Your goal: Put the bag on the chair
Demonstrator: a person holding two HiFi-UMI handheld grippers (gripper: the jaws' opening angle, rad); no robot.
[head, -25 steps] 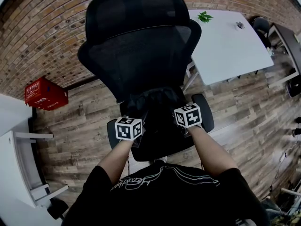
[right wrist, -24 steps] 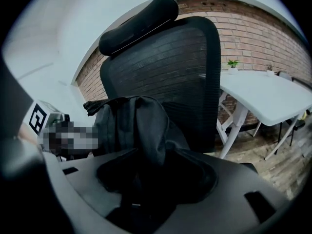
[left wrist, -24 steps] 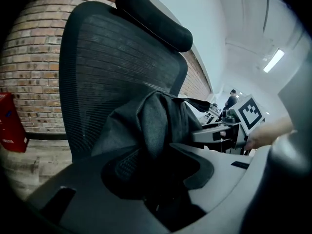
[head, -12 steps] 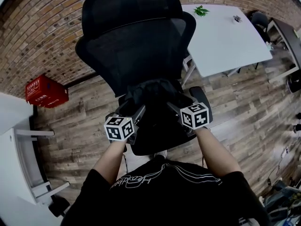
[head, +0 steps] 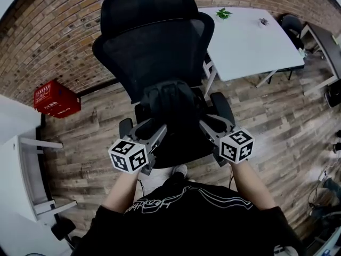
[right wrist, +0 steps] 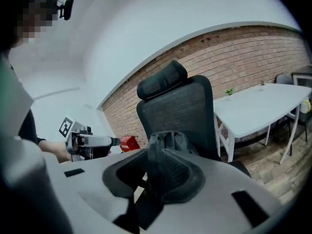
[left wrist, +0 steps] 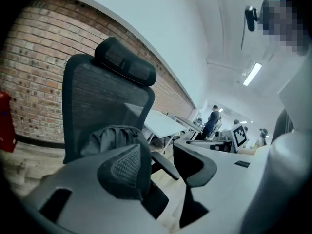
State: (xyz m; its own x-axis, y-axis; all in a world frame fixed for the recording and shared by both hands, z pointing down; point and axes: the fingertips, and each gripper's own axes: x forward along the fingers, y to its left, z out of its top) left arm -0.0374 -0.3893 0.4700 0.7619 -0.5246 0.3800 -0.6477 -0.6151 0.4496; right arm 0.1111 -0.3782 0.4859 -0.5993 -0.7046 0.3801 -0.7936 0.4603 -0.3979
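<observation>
Withdrawal after release, as I judge the step: my left claw [head: 149, 128] and right claw [head: 212, 124] should back off straight toward 6 o'clock, clear of any strap, so nothing tugs the load off the seat. Both claws are empty. Their jaws have just been closing, the left now well apart and the right at a narrow gap. At 12 o'clock from them the bag [head: 170, 97] sits on the chair [head: 154, 47], against its backrest. A white surface [head: 250, 41] stands at 2 o'clock.
</observation>
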